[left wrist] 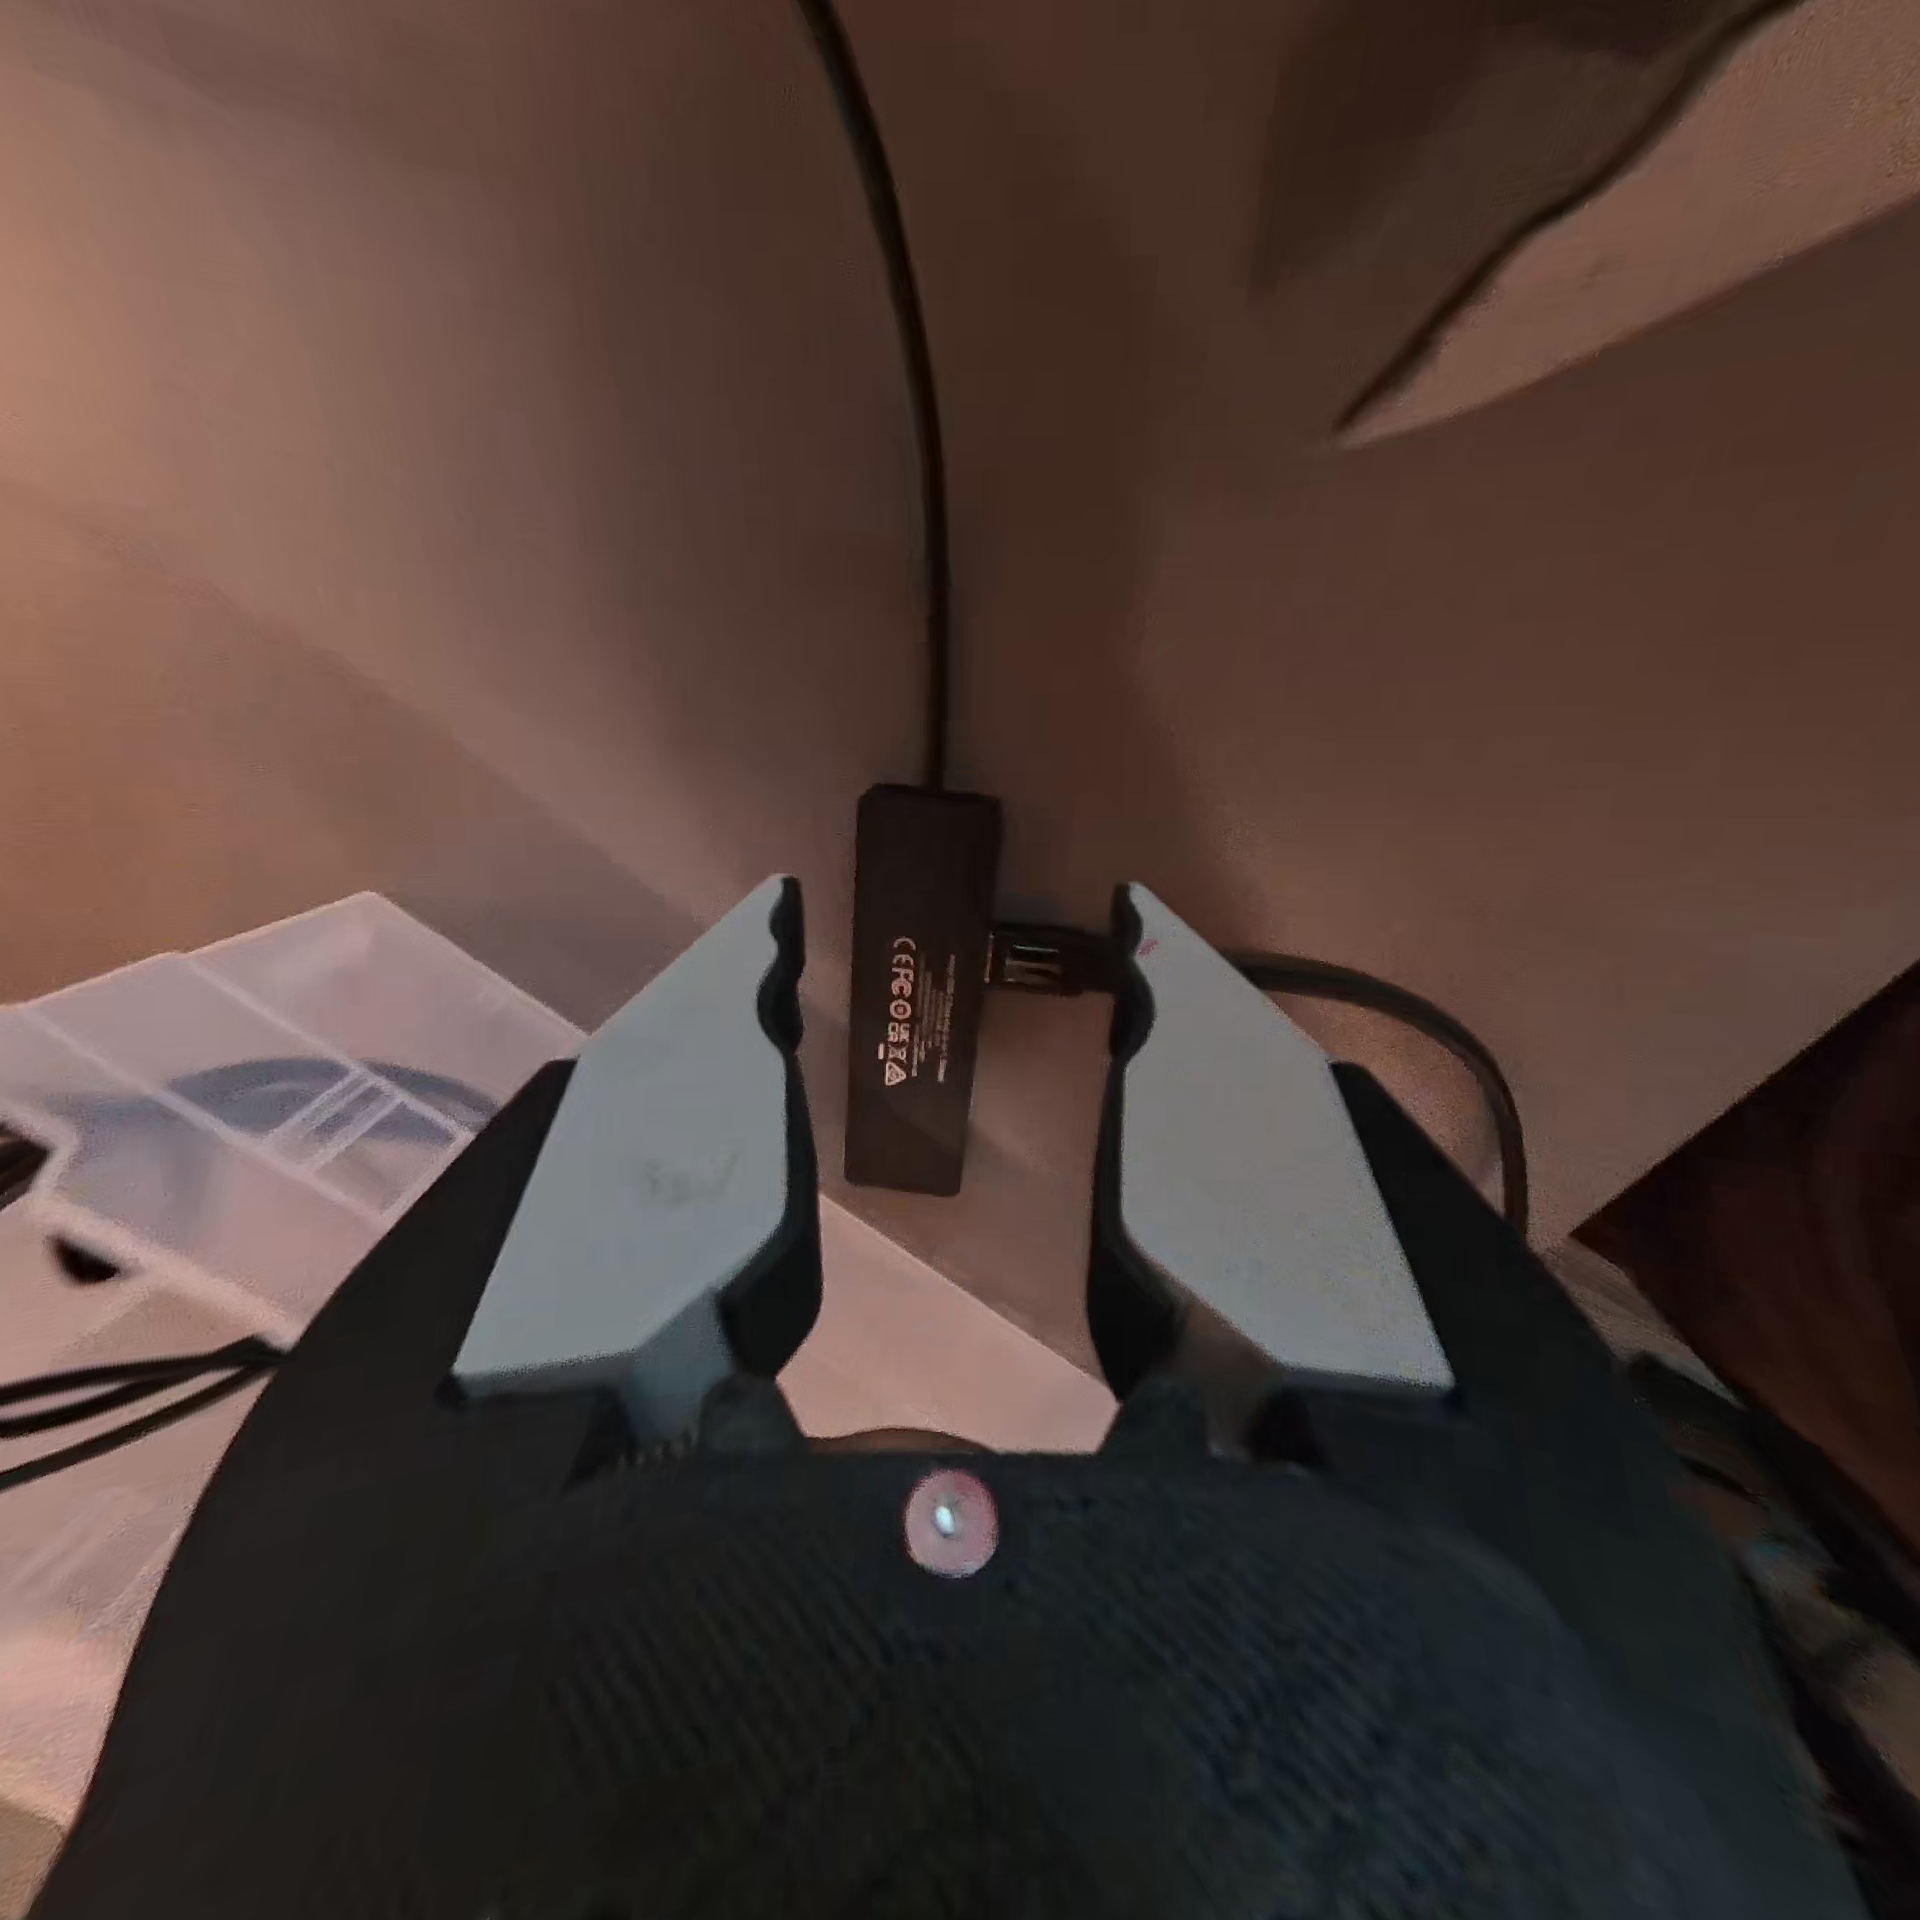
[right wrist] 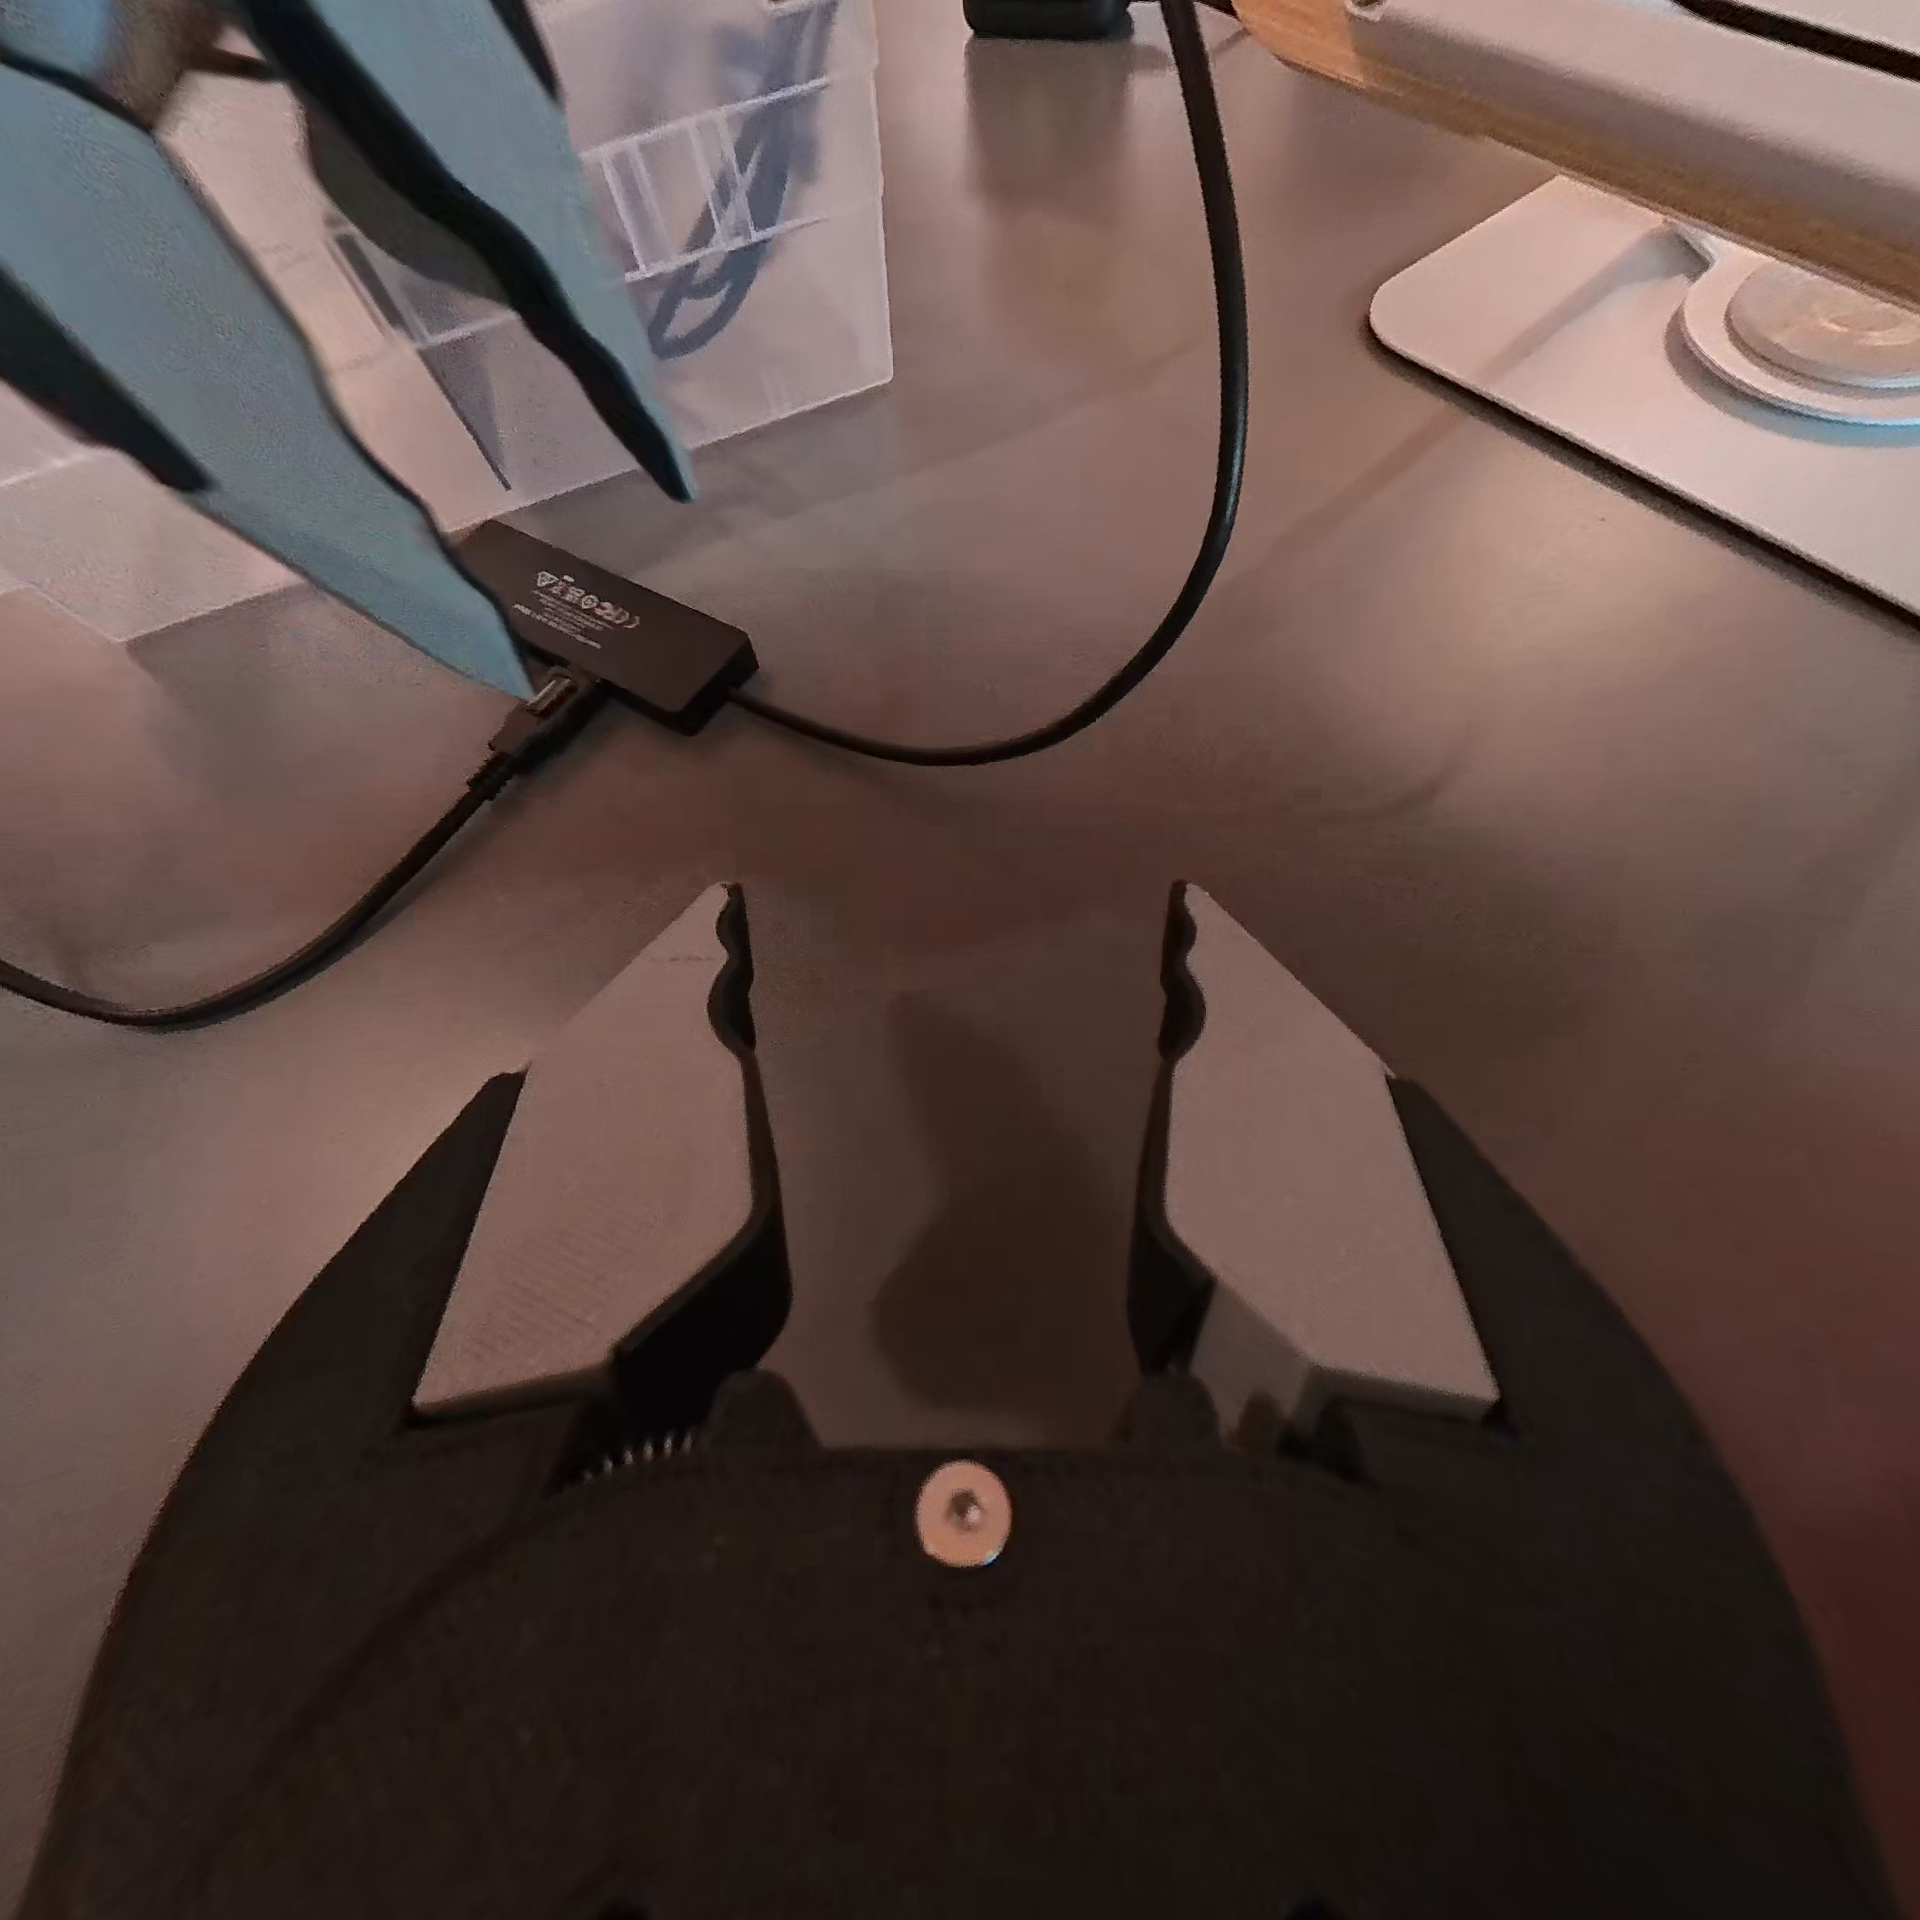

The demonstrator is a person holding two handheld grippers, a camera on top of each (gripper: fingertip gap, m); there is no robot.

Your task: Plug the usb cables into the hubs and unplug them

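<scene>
The right tool [right wrist: 956,935] hung over the bare table [right wrist: 1351,831], fingers apart, holding nothing; farther off, the left tool [left wrist: 956,935] – fingers apart too – sat around the black hub [left wrist: 914,997]; a cable plug [left wrist: 1029,956] stuck in the hub's side.

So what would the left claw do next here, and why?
Probably close on the hub to steady it. The left gripper is open with its fingers on either side of the hub, and a plug sits in the hub's side port. The right gripper is open over bare desk, free to pull.
</scene>
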